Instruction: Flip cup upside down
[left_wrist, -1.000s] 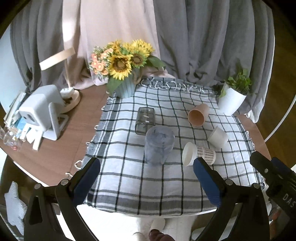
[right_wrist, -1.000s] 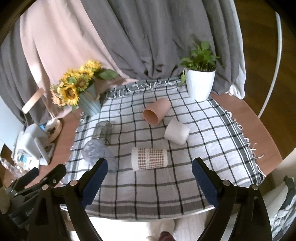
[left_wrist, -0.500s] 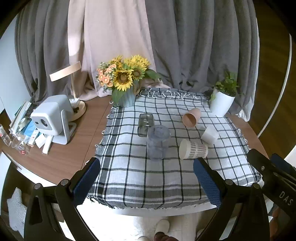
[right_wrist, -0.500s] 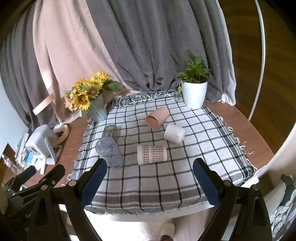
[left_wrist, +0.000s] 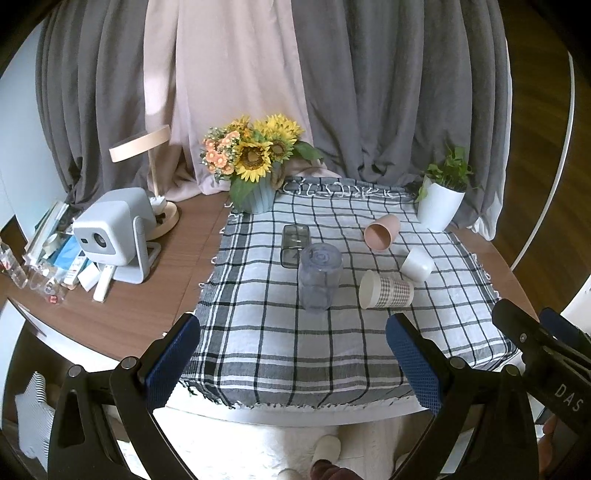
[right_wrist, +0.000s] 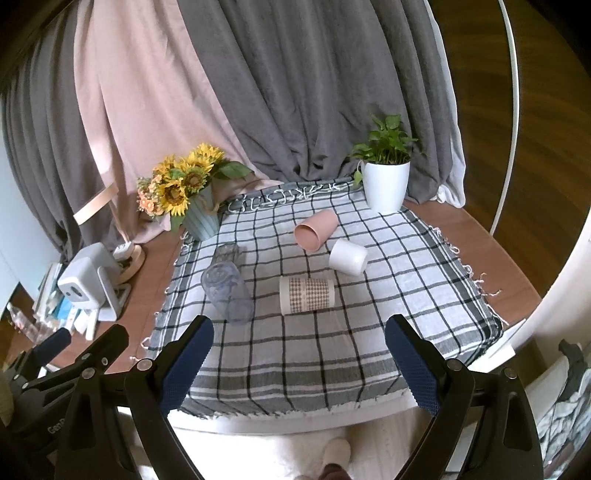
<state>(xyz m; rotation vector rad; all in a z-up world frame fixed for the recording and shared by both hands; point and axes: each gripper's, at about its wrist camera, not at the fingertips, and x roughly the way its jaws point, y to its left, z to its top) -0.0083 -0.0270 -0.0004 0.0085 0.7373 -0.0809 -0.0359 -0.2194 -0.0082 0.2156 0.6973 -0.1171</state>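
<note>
Several cups sit on a checked cloth (left_wrist: 295, 332) (right_wrist: 295, 350). A clear bluish plastic cup (left_wrist: 319, 280) (right_wrist: 227, 291) stands upside down. A checked paper cup (left_wrist: 386, 290) (right_wrist: 306, 295), a pink cup (left_wrist: 382, 232) (right_wrist: 316, 230) and a white cup (left_wrist: 417, 264) (right_wrist: 349, 256) lie on their sides. A clear square glass (left_wrist: 294, 245) (right_wrist: 229, 254) stands behind the plastic cup. My left gripper (left_wrist: 291, 358) and right gripper (right_wrist: 299, 358) are open and empty, held back off the table's near edge.
A vase of sunflowers (left_wrist: 255, 166) and a white potted plant (left_wrist: 441, 195) stand at the back of the cloth. A white projector (left_wrist: 110, 229), a lamp (left_wrist: 147, 155) and small clutter fill the table's left side. Curtains hang behind.
Both grippers have pulled back and up from the table, so the cups look smaller and farther. Nothing on the cloth has moved.
</note>
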